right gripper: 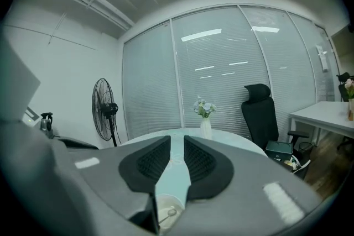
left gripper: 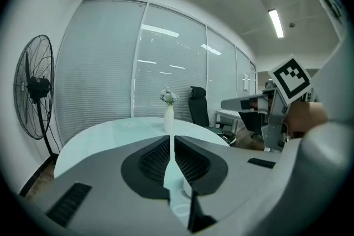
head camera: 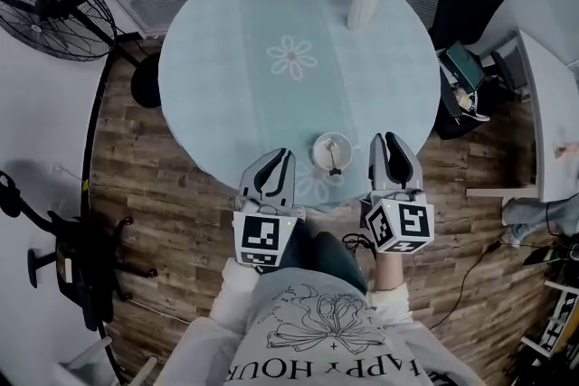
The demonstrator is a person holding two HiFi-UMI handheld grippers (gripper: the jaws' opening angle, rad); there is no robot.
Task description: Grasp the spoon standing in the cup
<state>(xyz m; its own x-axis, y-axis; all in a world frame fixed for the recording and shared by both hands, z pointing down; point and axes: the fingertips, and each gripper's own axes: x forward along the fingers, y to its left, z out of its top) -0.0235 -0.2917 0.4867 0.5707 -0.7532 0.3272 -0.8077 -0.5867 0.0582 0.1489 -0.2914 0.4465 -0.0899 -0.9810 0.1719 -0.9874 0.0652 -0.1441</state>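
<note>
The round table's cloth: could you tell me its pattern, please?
Pale teal cloth with white flower motifs down a centre stripe; head view shows it best.

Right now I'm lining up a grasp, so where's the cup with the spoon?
In the head view, the cup, with the spoon inside, sits at the near edge of the round table, between the left gripper and the right gripper.

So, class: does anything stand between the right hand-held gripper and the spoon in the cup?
Nothing visible does: only bare table lies between the right hand-held gripper and the cup holding the spoon.
</note>
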